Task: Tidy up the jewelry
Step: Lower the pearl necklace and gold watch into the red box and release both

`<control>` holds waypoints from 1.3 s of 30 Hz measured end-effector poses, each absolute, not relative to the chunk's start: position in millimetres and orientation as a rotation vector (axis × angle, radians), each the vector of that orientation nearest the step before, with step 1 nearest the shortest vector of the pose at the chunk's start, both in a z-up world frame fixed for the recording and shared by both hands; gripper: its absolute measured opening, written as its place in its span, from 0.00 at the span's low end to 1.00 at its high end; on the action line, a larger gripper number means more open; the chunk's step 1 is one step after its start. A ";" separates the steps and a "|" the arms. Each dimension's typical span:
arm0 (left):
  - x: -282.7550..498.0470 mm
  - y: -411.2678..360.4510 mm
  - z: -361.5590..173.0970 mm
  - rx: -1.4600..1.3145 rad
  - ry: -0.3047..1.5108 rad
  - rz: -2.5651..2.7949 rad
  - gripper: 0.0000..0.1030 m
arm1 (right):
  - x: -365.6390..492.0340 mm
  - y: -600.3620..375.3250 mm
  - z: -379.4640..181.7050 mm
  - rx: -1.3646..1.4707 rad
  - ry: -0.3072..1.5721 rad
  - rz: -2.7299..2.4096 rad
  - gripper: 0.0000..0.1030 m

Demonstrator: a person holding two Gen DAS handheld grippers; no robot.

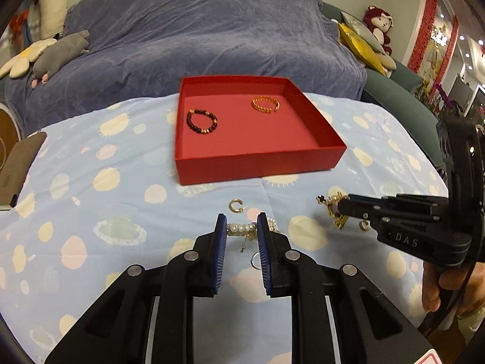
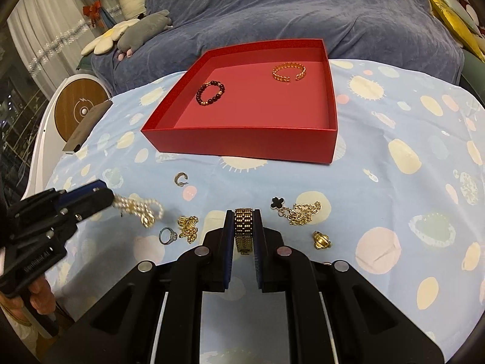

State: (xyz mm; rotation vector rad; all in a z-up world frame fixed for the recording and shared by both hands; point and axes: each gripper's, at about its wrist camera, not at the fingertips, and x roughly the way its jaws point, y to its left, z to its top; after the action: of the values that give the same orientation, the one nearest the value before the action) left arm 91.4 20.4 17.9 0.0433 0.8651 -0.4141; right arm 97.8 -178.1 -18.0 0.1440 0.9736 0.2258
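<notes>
A red box (image 1: pixel 254 163) (image 2: pixel 242 145) on the dotted cloth holds a dark bead bracelet (image 1: pixel 202 121) (image 2: pixel 210 93) and a gold cuff bracelet (image 1: pixel 265 104) (image 2: pixel 289 72). My left gripper (image 1: pixel 242 227) (image 2: pixel 110 201) is shut on a pearl bracelet (image 1: pixel 242 229) (image 2: pixel 136 204) just above the cloth. My right gripper (image 2: pixel 243 221) (image 1: pixel 336 207) is shut on a gold link band (image 2: pixel 244 229). Loose on the cloth lie a C-shaped earring (image 2: pixel 181 179) (image 1: pixel 235 205), a silver ring (image 2: pixel 168 235), a gold charm cluster (image 2: pixel 188 227), a clover chain (image 2: pixel 295 210) and a gold bead (image 2: pixel 321 240).
A blue-covered sofa (image 1: pixel 197 36) with plush toys (image 1: pixel 57 54) stands behind the table. A brown phone-like slab (image 1: pixel 18 166) lies at the table's left edge. A round wooden-faced device (image 2: pixel 80 110) stands beside the table on the left.
</notes>
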 end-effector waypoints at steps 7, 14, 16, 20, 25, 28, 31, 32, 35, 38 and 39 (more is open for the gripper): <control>98.3 31.5 17.0 0.010 0.873 -0.373 0.17 | 95.3 -172.3 -14.4 0.136 0.968 0.232 0.11; 100.7 29.0 27.0 -0.016 0.850 -0.391 0.17 | 98.0 -171.4 -2.4 0.155 0.936 0.232 0.11; 104.0 28.7 29.9 -0.029 0.846 -0.392 0.17 | 100.5 -170.9 1.9 0.161 0.928 0.235 0.11; 115.0 25.8 36.2 -0.055 0.834 -0.386 0.17 | 109.7 -169.1 16.2 0.172 0.904 0.252 0.11; 139.1 20.4 54.2 -0.064 0.788 -0.365 0.17 | 131.9 -173.2 45.2 0.138 0.841 0.242 0.11; 159.4 20.3 63.7 -0.080 0.773 -0.358 0.17 | 151.4 -183.5 55.5 0.150 0.825 0.226 0.11; 180.5 17.4 68.7 -0.064 0.758 -0.336 0.17 | 173.6 -188.8 59.7 0.127 0.818 0.206 0.11; 188.8 16.5 69.0 -0.067 0.759 -0.335 0.17 | 180.5 -190.4 59.9 0.127 0.817 0.205 0.11; 209.9 13.3 66.4 -0.081 0.764 -0.333 0.17 | 202.0 -193.0 57.2 0.127 0.811 0.191 0.11; 226.7 6.8 60.4 -0.090 0.770 -0.334 0.17 | 221.5 -194.8 48.6 0.130 0.819 0.176 0.11; 231.8 4.5 57.7 -0.094 0.772 -0.337 0.17 | 228.0 -195.2 44.7 0.136 0.823 0.172 0.11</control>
State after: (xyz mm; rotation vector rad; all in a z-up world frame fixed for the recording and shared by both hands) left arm 231.8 4.5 57.7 -0.0939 0.7722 -0.3374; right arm 228.0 -195.2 44.7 0.1358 0.8232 0.1723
